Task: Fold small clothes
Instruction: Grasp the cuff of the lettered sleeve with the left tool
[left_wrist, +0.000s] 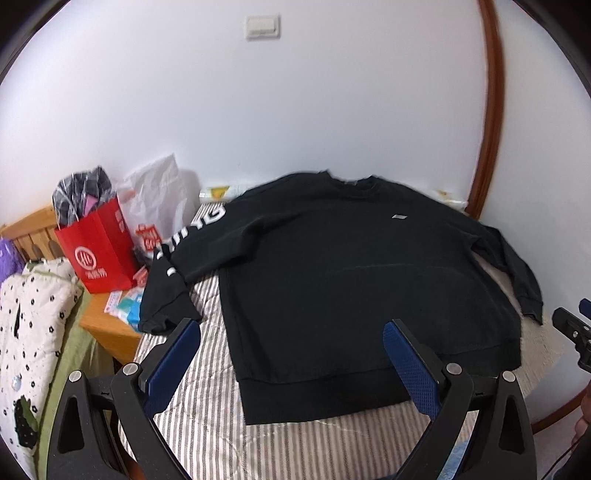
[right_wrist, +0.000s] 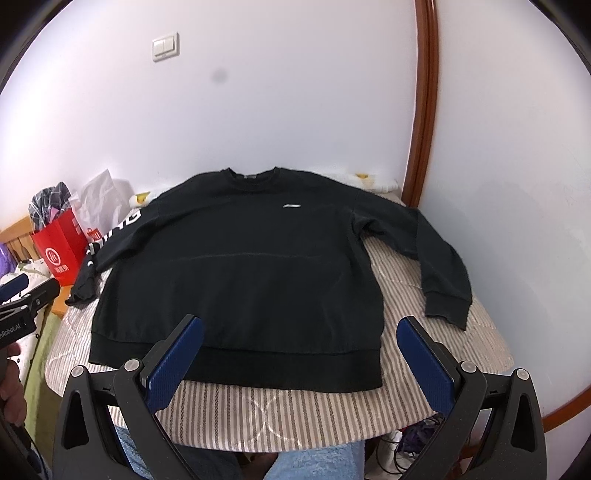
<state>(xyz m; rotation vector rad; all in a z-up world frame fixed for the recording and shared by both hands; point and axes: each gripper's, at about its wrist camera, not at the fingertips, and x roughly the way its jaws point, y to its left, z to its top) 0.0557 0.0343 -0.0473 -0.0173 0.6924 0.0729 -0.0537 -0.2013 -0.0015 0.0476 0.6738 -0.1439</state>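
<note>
A black sweatshirt (right_wrist: 243, 280) lies flat, front up, on a striped bed (right_wrist: 295, 410), collar toward the white wall (right_wrist: 295, 103), hem nearest the cameras; both sleeves are spread outward, the one with white lettering (left_wrist: 173, 254) draping over the bed's edge near a red bag (left_wrist: 98, 254), the plain one (right_wrist: 439, 266) resting on the cover; the left tool (left_wrist: 291, 365) hangs above the hem with its jaws wide apart, holding nothing; the right tool (right_wrist: 300, 358) likewise gapes empty over the hem's right end; neither touches the cloth.
</note>
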